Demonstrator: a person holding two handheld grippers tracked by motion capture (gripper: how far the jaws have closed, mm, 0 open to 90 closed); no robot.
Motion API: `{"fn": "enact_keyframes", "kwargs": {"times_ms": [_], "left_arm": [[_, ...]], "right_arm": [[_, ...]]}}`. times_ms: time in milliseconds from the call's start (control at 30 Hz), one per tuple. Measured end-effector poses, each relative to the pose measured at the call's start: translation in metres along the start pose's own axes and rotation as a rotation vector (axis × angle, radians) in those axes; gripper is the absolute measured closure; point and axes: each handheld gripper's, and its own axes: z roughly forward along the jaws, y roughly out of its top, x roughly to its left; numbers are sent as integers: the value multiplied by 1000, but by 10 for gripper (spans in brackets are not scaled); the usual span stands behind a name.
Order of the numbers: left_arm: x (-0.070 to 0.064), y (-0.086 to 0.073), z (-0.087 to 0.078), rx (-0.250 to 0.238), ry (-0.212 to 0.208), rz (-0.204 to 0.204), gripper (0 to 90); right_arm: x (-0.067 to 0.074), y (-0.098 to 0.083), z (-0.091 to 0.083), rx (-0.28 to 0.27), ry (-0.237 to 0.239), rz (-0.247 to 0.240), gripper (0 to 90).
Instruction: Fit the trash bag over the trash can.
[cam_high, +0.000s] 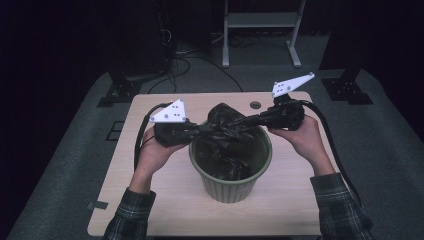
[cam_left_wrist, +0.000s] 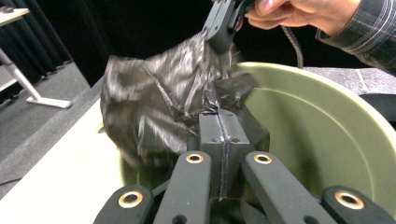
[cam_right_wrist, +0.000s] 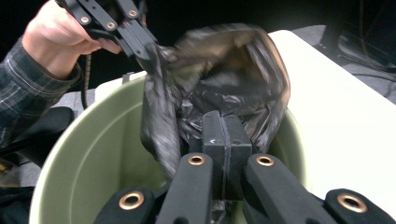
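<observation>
glossy crinkly plastic bag (cam_high: 227, 125), matt ribbed bin (cam_high: 231, 181).

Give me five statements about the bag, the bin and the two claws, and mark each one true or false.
1. The left claw is shut on the black plastic bag. True.
2. The bin is red. False: it is pale green.
3. The right claw hangs open, clear of the bag. False: its jaws are closed on the bag's plastic.
4. The bin stands on the wooden table. True.
5. The bag lies flat on the table beside the bin. False: it is bunched up over the bin's mouth and far rim, held from both sides, with part of it hanging inside.
</observation>
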Motion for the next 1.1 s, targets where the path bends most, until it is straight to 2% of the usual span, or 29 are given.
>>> {"fn": "enact_keyframes", "kwargs": {"times_ms": [267, 333, 400, 467, 500, 533, 567, 667, 700, 800, 833, 867, 1000, 1033, 1100], "left_arm": [[8, -9, -18, -14, 35, -36, 896], [13, -13, -26, -10, 53, -50, 897], [14, -15, -28, -15, 50, -59, 896], [16, -17, -30, -7, 54, -60, 896], [17, -19, -31, 21, 79, -59, 897], [17, -19, -31, 21, 79, -59, 897], [19, -24, -35, 19, 86, -75, 896], [20, -26, -39, 1, 98, -85, 893], [21, -25, -40, -15, 98, -92, 806], [21, -18, -38, -18, 101, -80, 725], [19, -10, -33, -26, 94, -68, 655], [19, -10, -33, -26, 94, -68, 635], [17, 10, -20, -46, 58, -41, 569], [17, 10, -20, -46, 58, -41, 554], [15, 22, -8, -51, 34, -29, 539]], "right_arm": [[-12, -15, -25, -1, -54, 34, 900], [-16, -21, -34, 1, -82, 53, 900], [-18, -24, -37, -2, -85, 62, 900], [-21, -28, -43, -9, -86, 73, 900], [-22, -31, -45, 3, -100, 78, 900], [-22, -31, -45, 3, -100, 78, 900], [-24, -34, -49, 18, -132, 87, 900], [-26, -38, -53, 0, -120, 93, 900], [-25, -39, -54, -10, -99, 86, 900], [-22, -36, -51, -6, -90, 74, 900], [-19, -32, -45, 5, -83, 59, 900], [-19, -32, -45, 5, -83, 59, 900], [-15, -25, -33, 14, -56, 38, 900], [-15, -24, -31, 15, -51, 36, 900], [-13, -22, -27, 15, -40, 27, 900]]}}
